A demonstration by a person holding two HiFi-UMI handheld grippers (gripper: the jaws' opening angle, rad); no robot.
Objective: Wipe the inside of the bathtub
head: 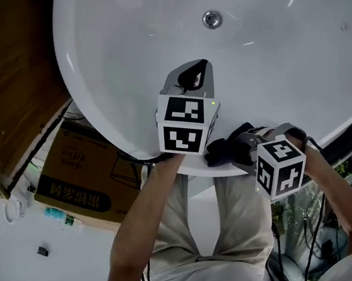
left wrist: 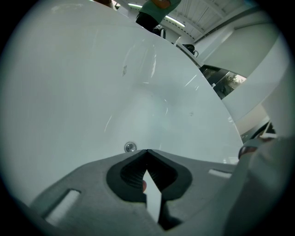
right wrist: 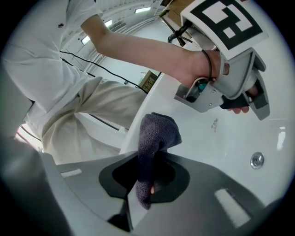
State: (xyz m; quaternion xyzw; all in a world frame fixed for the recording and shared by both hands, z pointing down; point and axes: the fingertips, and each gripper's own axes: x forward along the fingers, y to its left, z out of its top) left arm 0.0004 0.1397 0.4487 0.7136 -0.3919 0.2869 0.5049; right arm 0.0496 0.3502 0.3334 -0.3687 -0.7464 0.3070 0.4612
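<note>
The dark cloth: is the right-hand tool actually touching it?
Touching. The right gripper view shows the dark cloth pinched between the jaws of the right tool, its free end sticking out over the bathtub.

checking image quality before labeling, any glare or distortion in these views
Head view: fisheye bends the tub, with small glare streaks near the drain. Left gripper view: dark round vignette, faint light streaks on the tub. Right gripper view: same vignette, cloth sharp.
</note>
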